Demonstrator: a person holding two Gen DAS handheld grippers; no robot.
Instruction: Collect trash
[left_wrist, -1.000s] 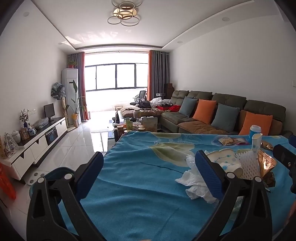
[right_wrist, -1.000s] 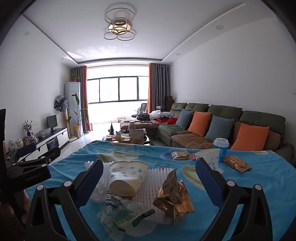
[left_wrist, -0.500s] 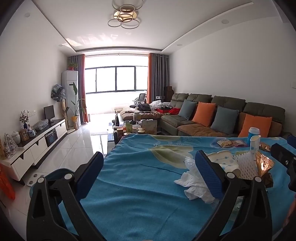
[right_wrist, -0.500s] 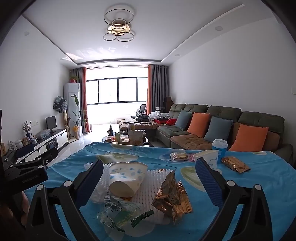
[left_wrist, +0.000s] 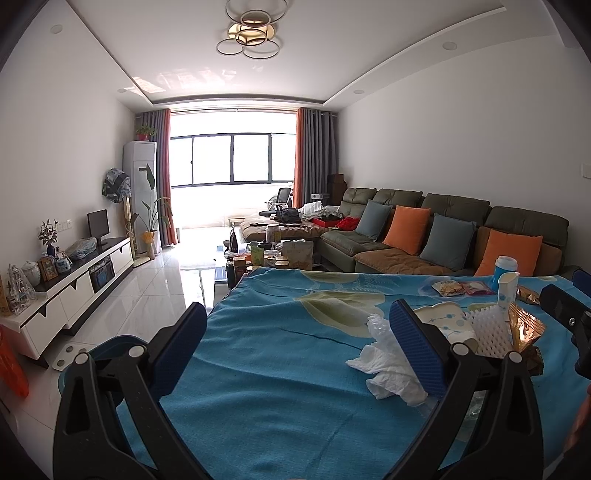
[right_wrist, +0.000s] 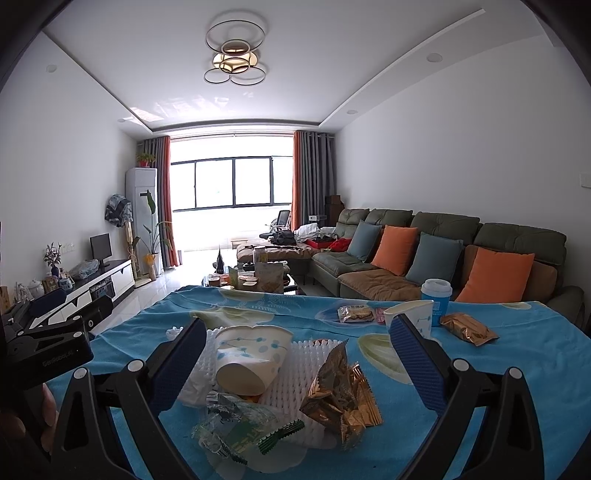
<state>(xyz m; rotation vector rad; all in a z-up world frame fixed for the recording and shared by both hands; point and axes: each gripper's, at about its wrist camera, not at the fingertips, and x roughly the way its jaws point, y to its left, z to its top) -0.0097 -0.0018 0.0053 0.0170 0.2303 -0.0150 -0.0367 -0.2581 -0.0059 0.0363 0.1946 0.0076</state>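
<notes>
Both grippers have crept forward; right gripper (right_wrist: 297, 354), jaws spread and empty, faces the crushed paper cup (right_wrist: 251, 356) at 12 o'clock on the blue tablecloth (right_wrist: 517, 354); left gripper (left_wrist: 301, 347), likewise released, has it at 2 o'clock, farther off.

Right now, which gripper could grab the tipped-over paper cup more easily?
Probably the right gripper: the tipped paper cup lies between its open fingers. The left gripper is open over bare blue cloth, with the cup off beyond its right finger.
</notes>
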